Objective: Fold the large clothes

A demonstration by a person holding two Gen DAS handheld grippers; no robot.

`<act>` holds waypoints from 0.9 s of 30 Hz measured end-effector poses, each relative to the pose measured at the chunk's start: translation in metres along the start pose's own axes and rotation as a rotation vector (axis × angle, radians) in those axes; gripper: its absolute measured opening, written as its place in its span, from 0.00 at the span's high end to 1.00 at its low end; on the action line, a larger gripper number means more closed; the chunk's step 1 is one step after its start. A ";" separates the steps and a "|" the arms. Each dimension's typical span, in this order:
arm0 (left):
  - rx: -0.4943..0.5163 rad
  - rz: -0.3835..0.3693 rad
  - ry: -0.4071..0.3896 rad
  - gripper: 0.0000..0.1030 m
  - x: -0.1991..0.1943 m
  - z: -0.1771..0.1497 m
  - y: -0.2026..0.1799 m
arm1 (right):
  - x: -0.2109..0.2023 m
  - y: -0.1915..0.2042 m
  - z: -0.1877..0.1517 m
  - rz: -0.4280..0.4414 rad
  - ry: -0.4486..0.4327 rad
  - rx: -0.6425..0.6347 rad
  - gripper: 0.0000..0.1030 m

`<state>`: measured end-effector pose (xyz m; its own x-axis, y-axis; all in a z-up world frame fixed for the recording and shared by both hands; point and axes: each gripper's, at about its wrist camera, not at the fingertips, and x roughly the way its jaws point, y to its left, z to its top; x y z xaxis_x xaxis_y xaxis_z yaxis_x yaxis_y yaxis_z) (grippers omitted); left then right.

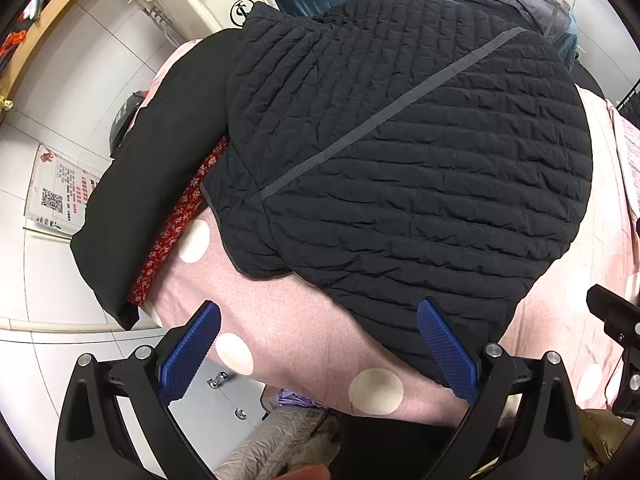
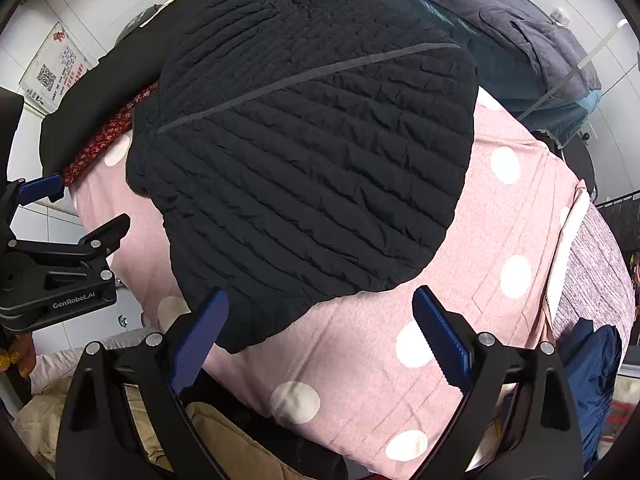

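So the black quilted jacket [image 2: 304, 168] is lying folded on the pink polka-dot bedspread [image 2: 500, 280]. Left gripper [image 1: 320, 352] and right gripper [image 2: 320, 340] both hang over its near edge, jaws spread wide, gripping nothing.

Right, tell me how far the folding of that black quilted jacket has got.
Done: the black quilted jacket lies folded into a compact bundle on the pink dotted sheet. In hand: nothing; the left gripper and right gripper are above it, both open and empty. Left: possibly one more fold or moving it aside.
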<state>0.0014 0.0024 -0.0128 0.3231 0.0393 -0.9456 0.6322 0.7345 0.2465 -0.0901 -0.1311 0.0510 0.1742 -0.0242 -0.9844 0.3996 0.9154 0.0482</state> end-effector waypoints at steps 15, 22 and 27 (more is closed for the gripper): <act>0.011 -0.015 0.018 0.06 0.001 0.003 -0.004 | -0.003 -0.001 -0.002 -0.002 -0.003 -0.004 0.11; 0.002 -0.018 0.028 0.06 0.002 0.003 -0.003 | -0.002 0.002 -0.003 0.000 -0.005 -0.014 0.11; 0.000 -0.015 0.029 0.06 0.002 0.002 -0.004 | -0.002 0.003 -0.003 0.001 -0.003 -0.015 0.11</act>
<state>0.0014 -0.0017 -0.0149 0.2927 0.0482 -0.9550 0.6367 0.7353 0.2323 -0.0920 -0.1274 0.0529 0.1774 -0.0248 -0.9838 0.3859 0.9214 0.0464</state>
